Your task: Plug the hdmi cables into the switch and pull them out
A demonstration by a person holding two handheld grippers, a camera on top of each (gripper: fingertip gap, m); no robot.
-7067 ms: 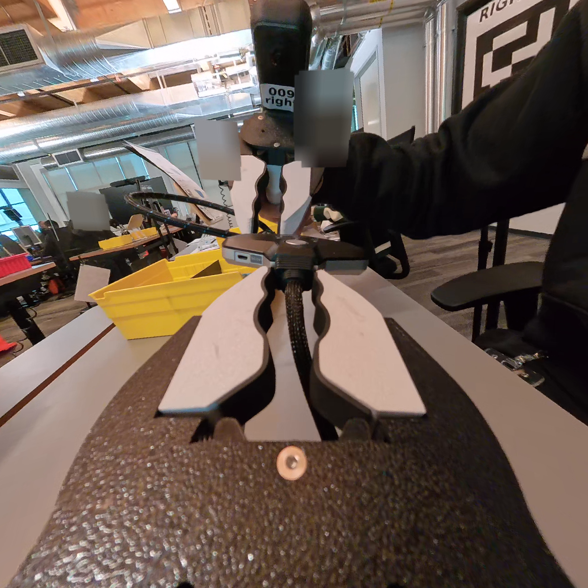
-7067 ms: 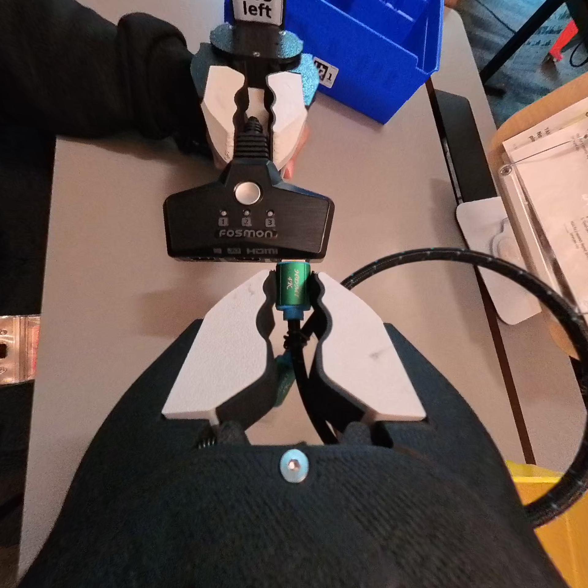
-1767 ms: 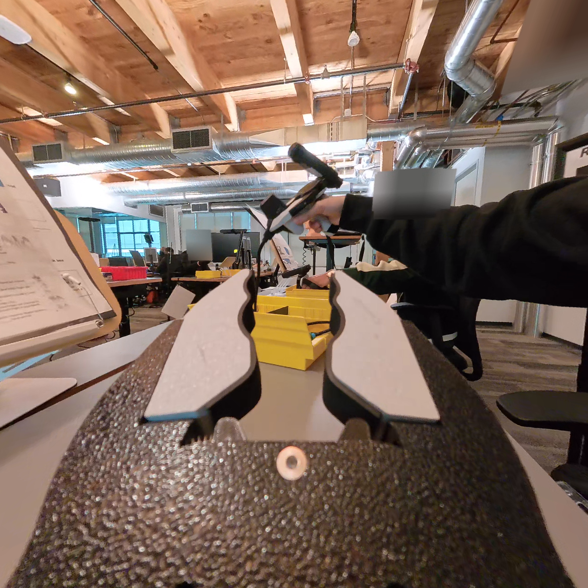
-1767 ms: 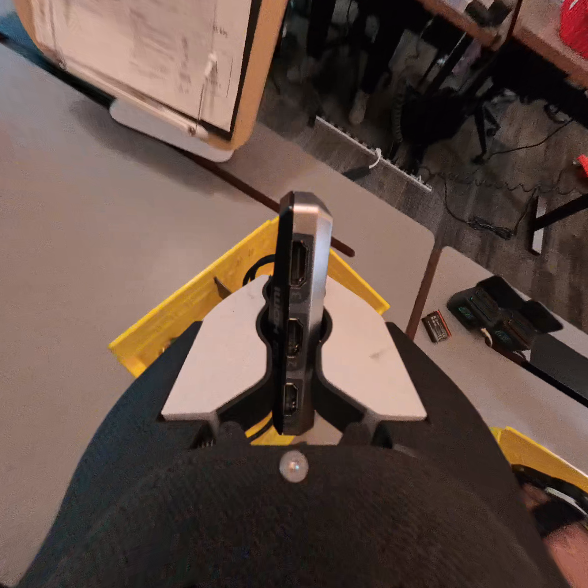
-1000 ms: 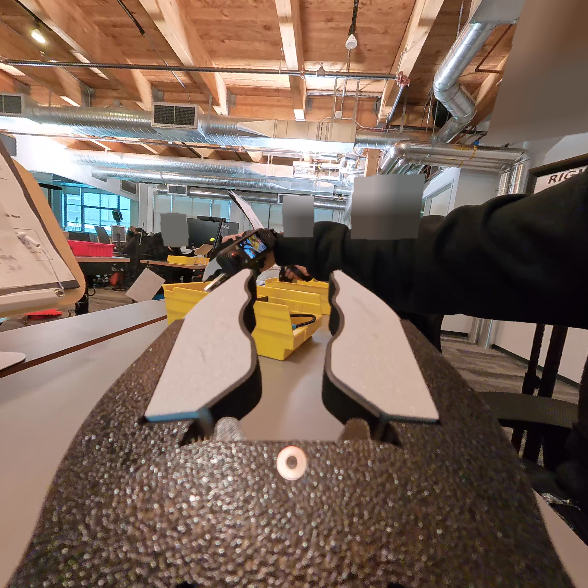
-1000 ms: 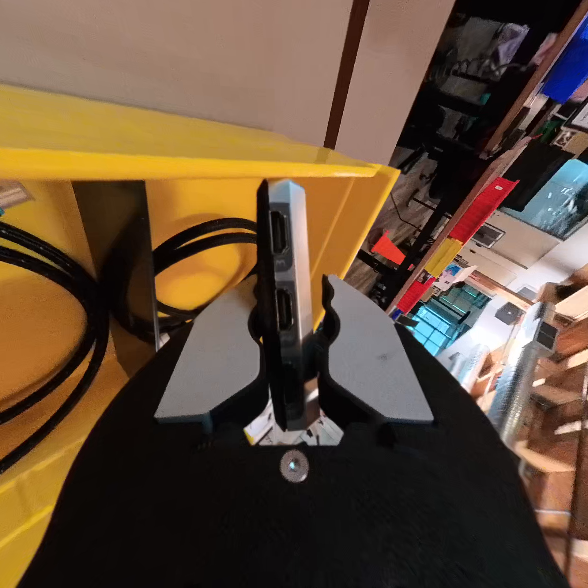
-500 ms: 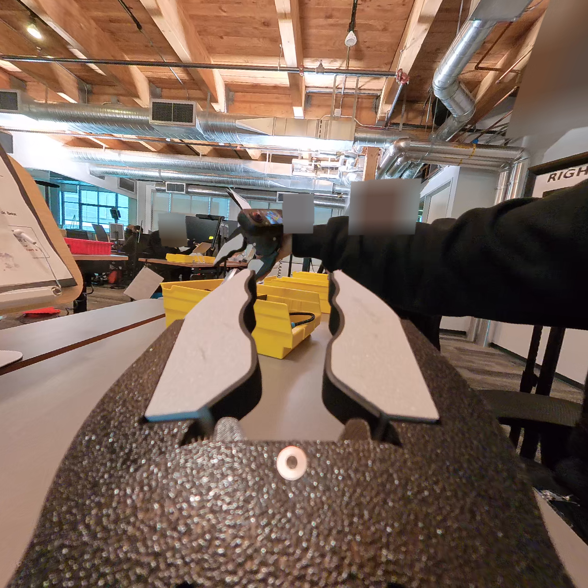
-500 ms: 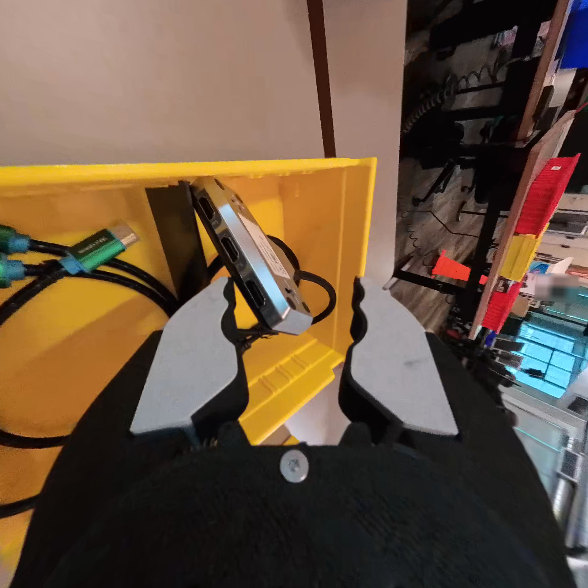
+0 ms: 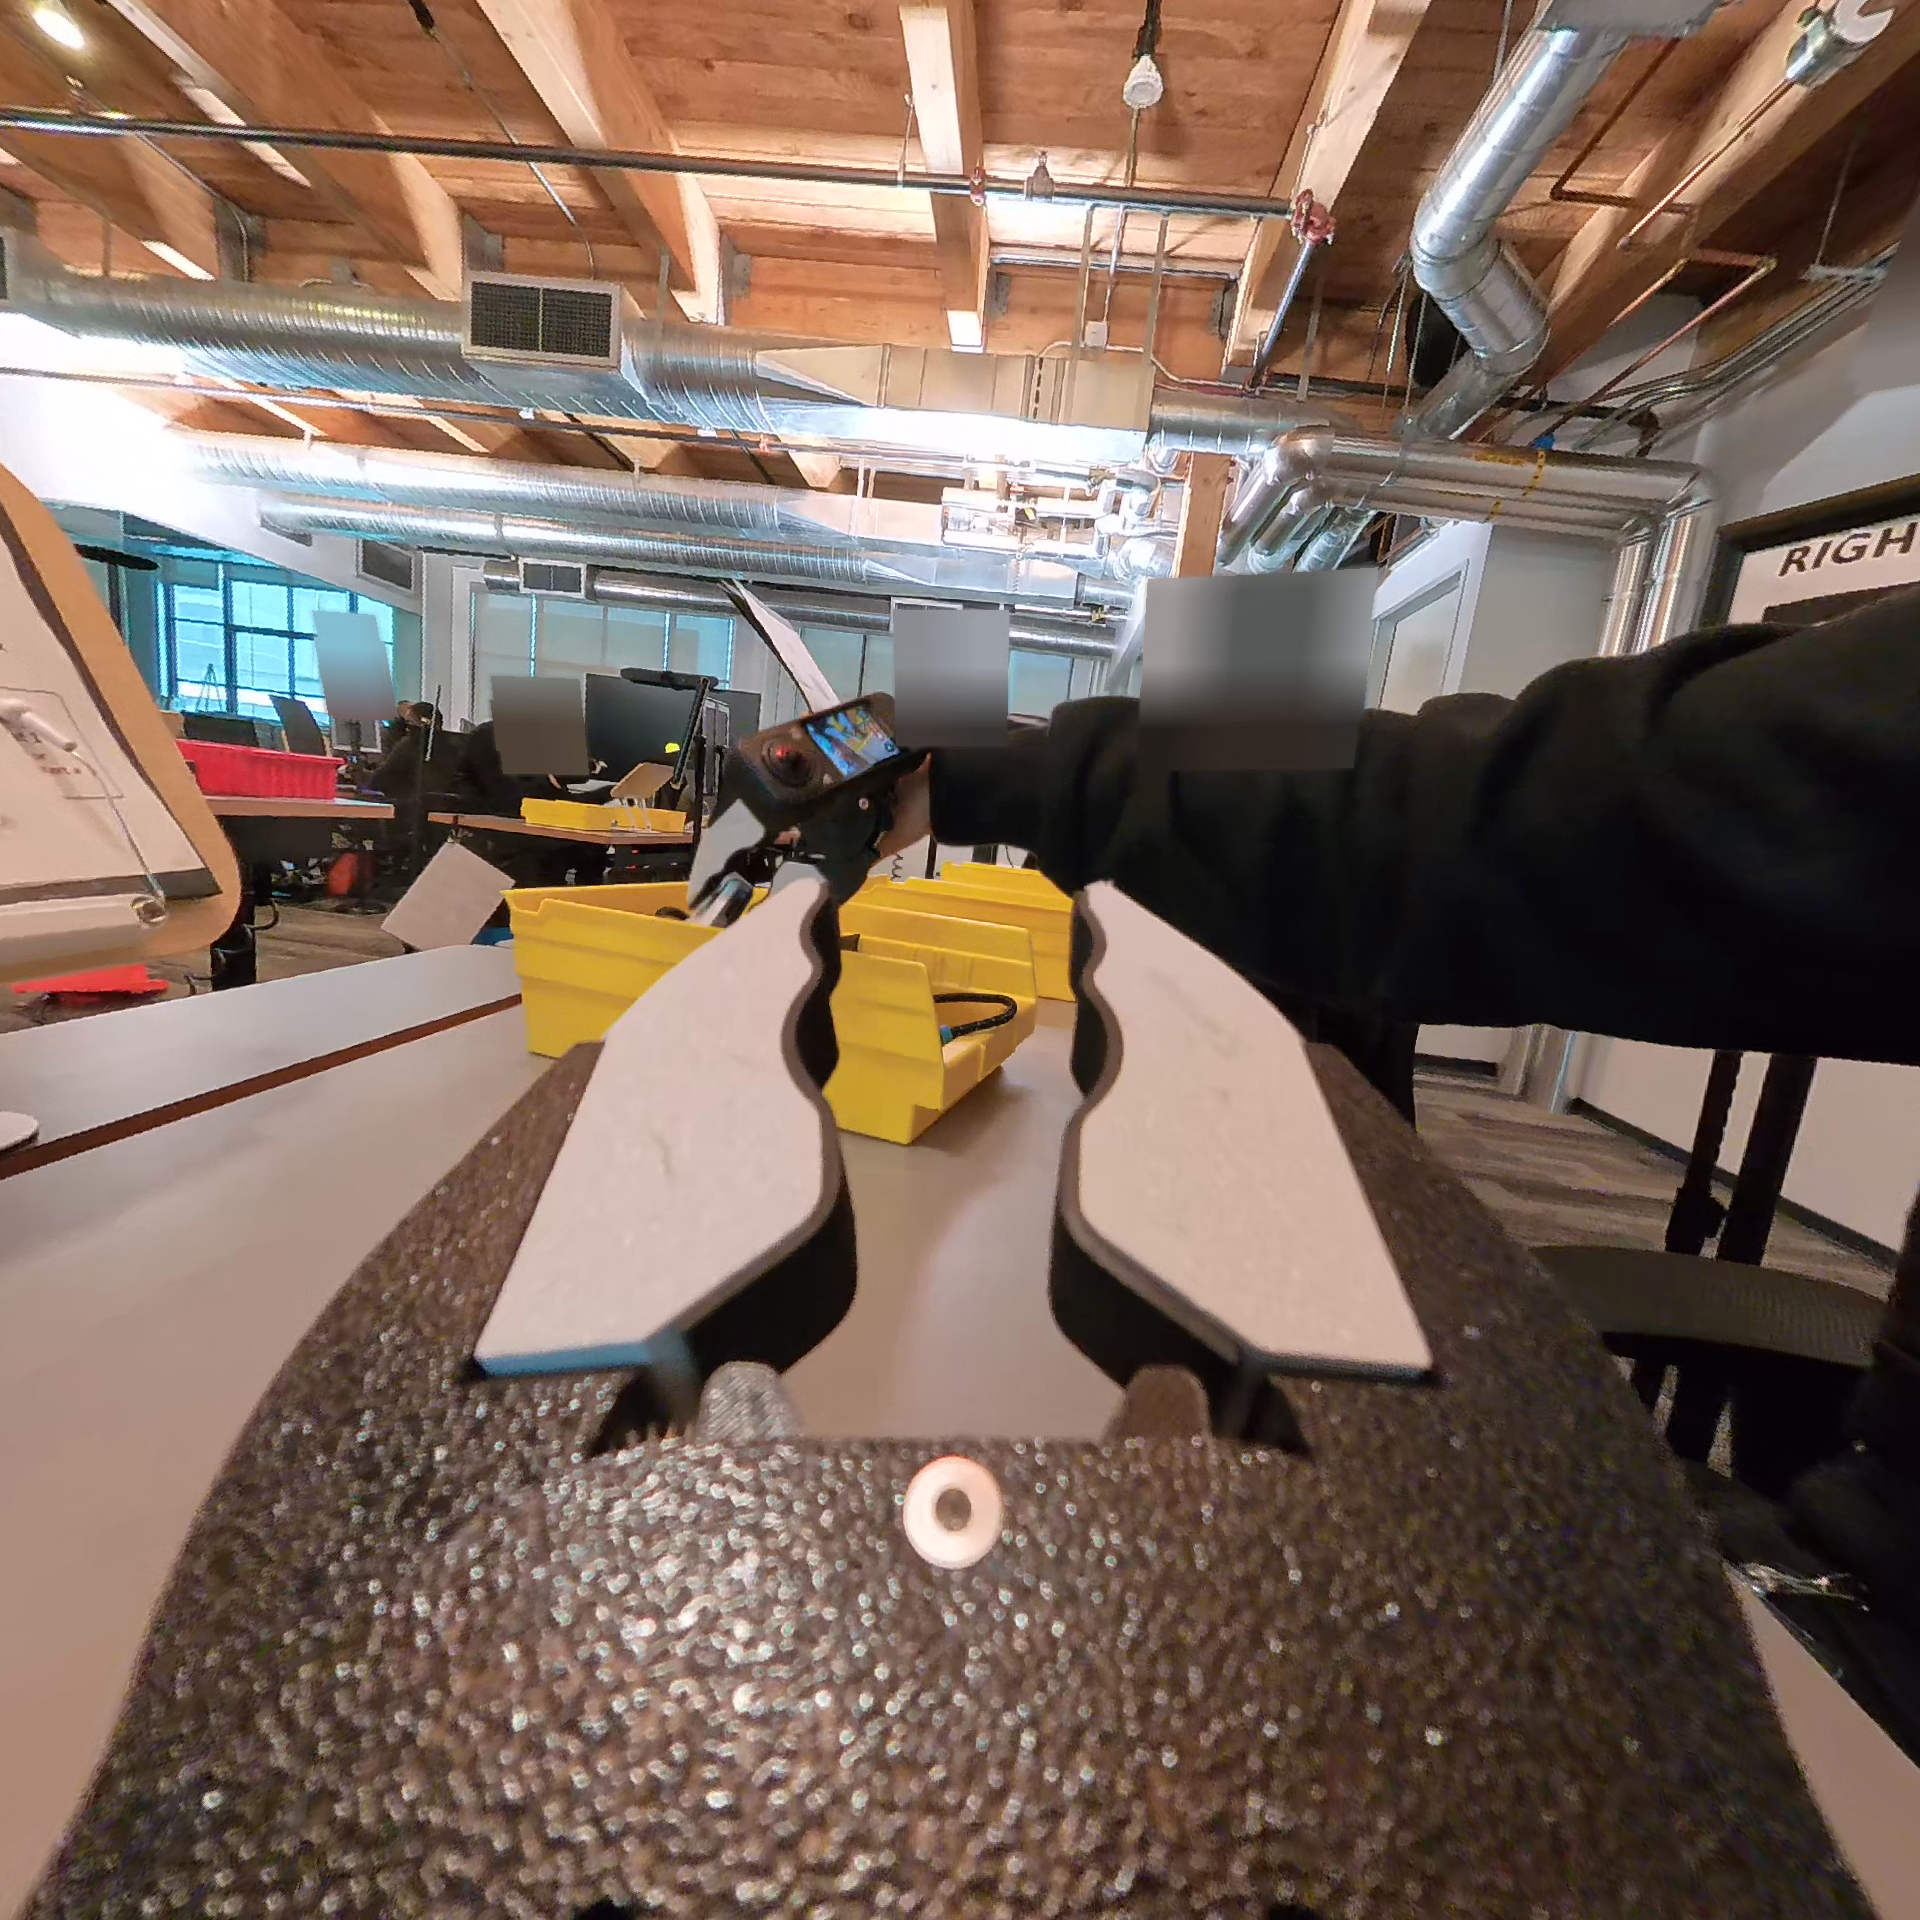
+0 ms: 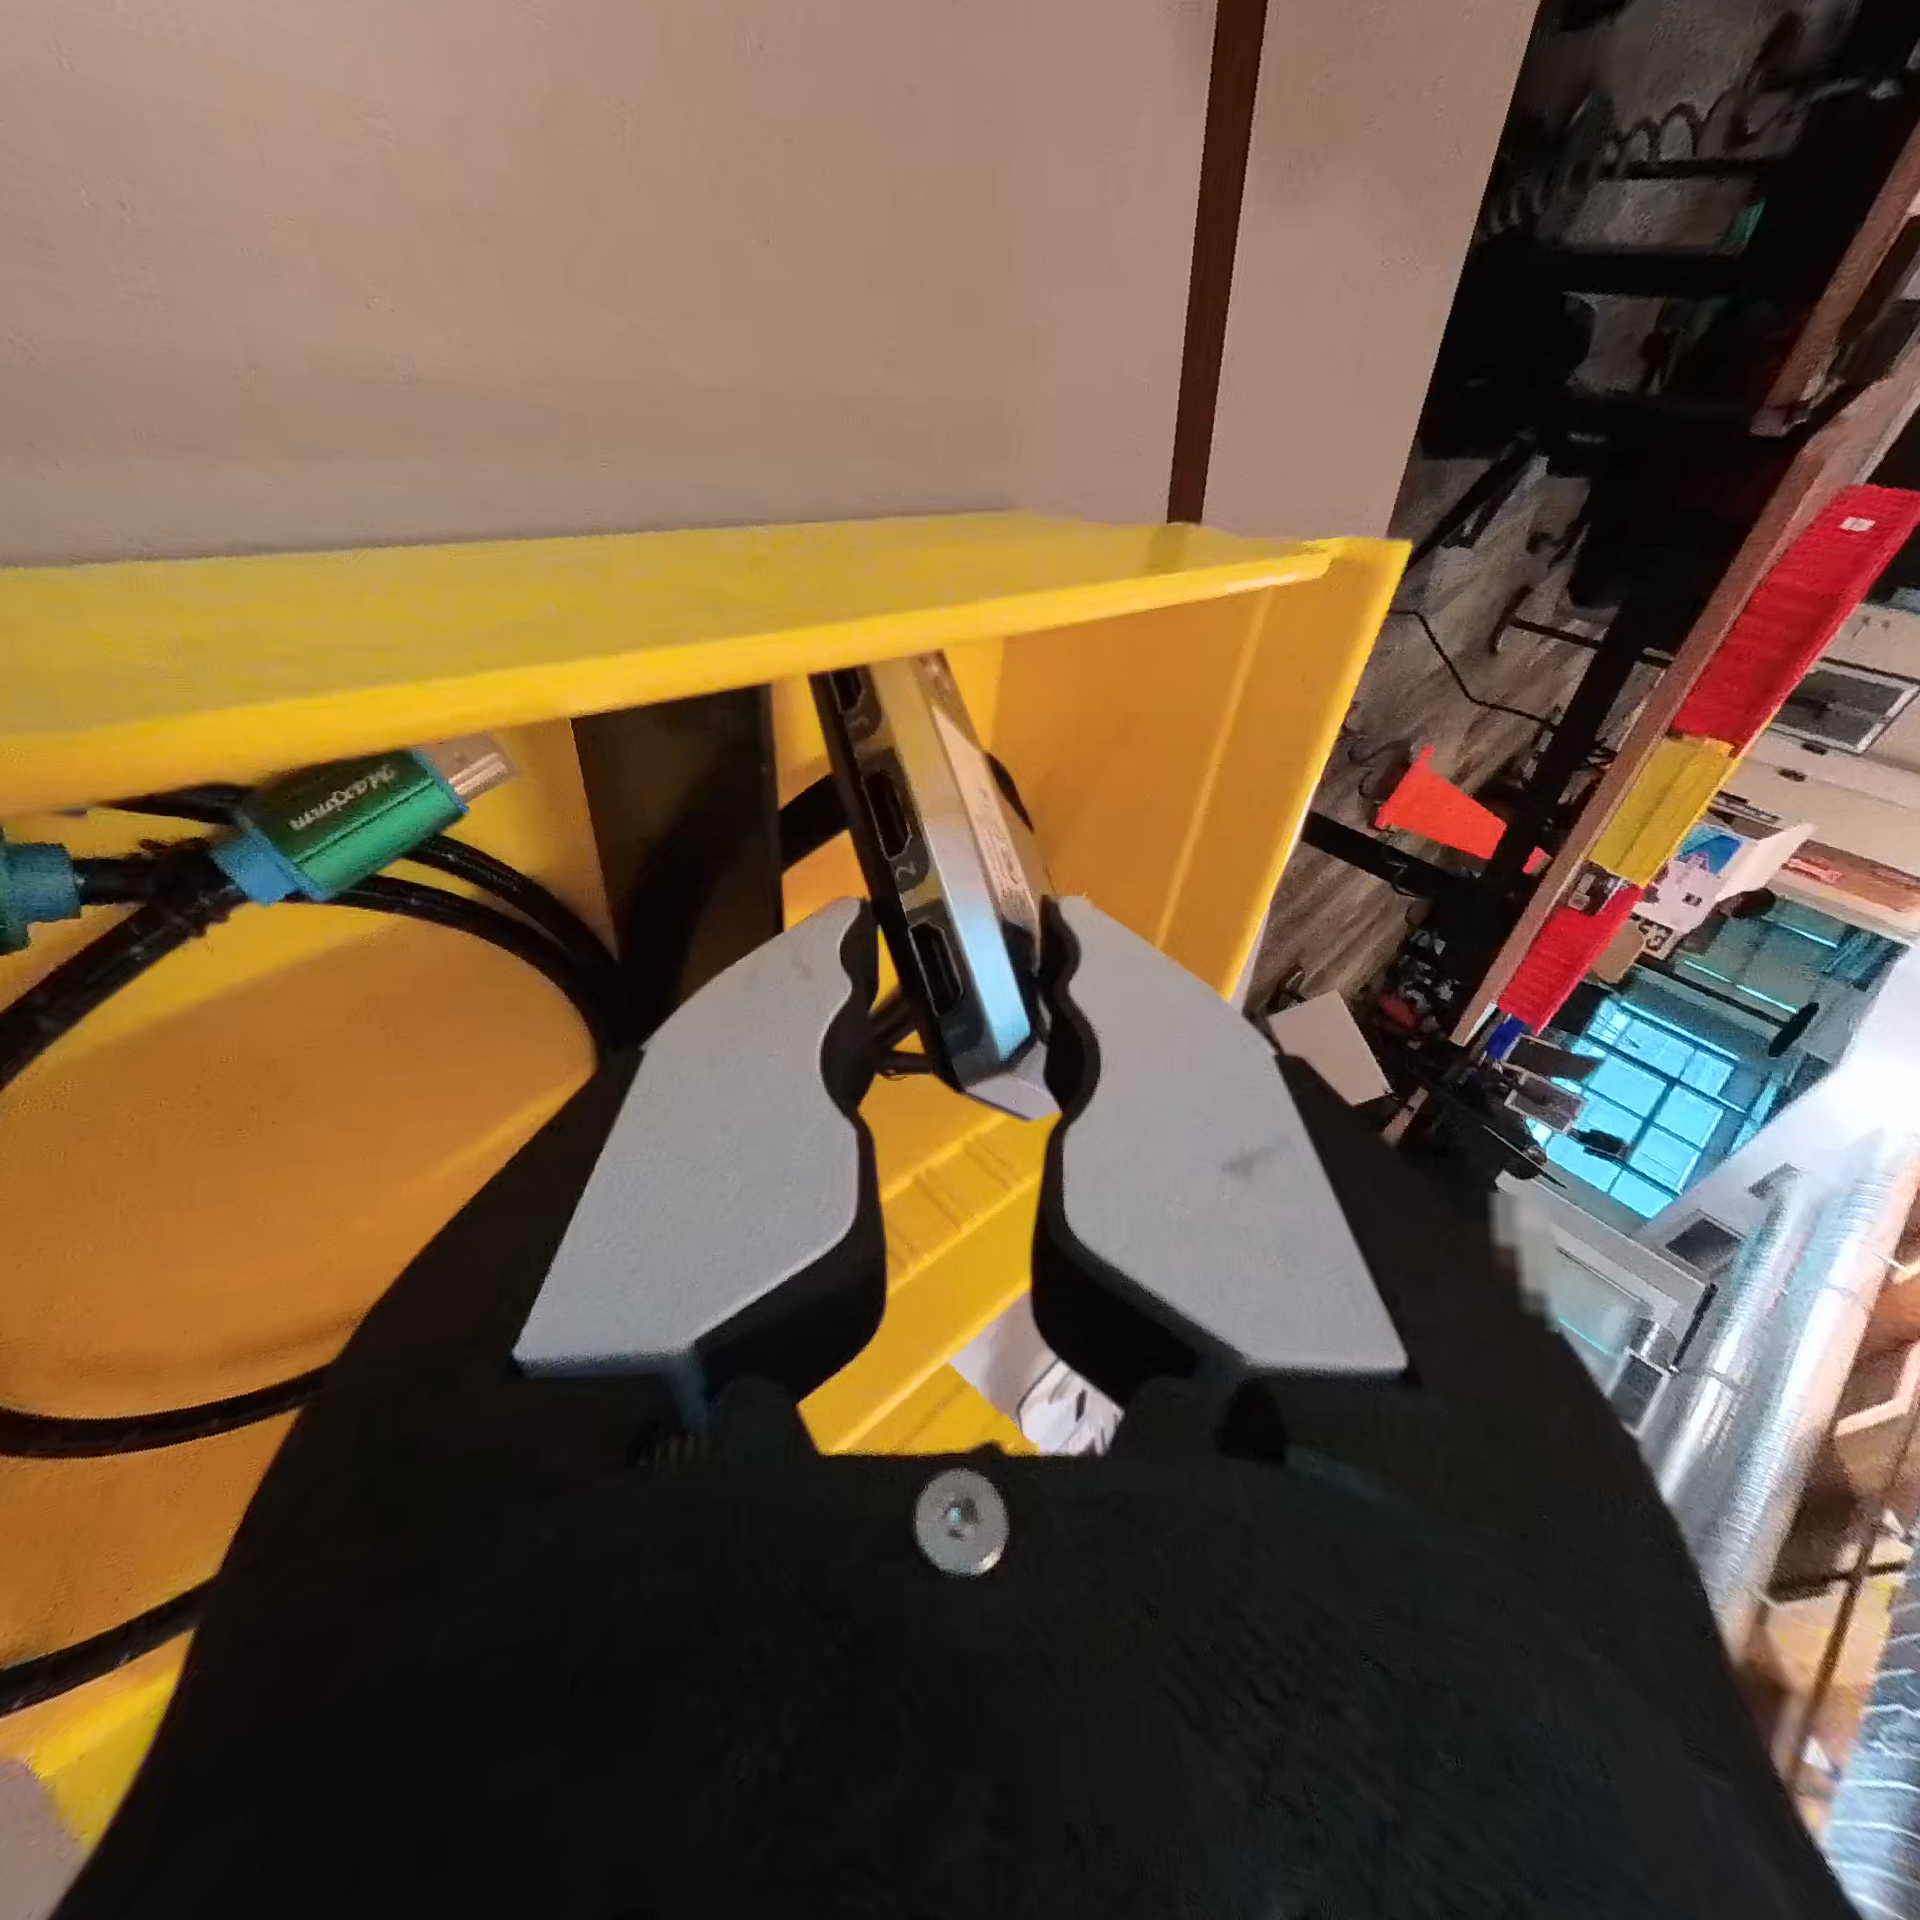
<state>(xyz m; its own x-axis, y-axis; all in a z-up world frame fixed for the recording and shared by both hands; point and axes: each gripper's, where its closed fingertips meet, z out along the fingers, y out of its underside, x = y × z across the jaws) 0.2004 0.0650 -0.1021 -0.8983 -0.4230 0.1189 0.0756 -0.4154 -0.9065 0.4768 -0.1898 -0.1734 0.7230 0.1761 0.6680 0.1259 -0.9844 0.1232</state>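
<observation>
left gripper (image 9: pixel 951 935): we log it low over the desk (image 9: pixel 208 1195), fingers (image 9: pixel 686 1122) spread apart with nothing between them, only bare desk showing in the gap.
right gripper (image 10: pixel 956 935): we log it reaching into the yellow bin (image 10: pixel 1132 790); its fingers (image 10: pixel 727 1122) are parted, and the switch stands in the gap. we see the right finger touching or nearly touching the switch's edge, the left finger clear of it, so we do not count this as a firm grip.
right gripper, far view (image 9: pixel 769 831): in the left wrist view we see it held by a hand in a black sleeve (image 9: pixel 1455 831), tipped down over the far yellow bin (image 9: pixel 582 956).
switch (image 10: pixel 956 914): a slim grey and black box, tilted on edge inside the bin's right-hand compartment, its row of ports facing us; its upper end is hidden under the bin's rim.
hdmi cables (image 10: pixel 208 935): black braided, coiled in the bin's left-hand compartment, none plugged into the switch.
green plug (image 10: pixel 353 810): metal end bare, lying on the coils near the bin's upper wall.
divider (image 10: pixel 675 831): dark panel between cables and switch.
near yellow bin (image 9: pixel 904 1039): we note a cable end (image 9: pixel 966 1018) resting inside it.
</observation>
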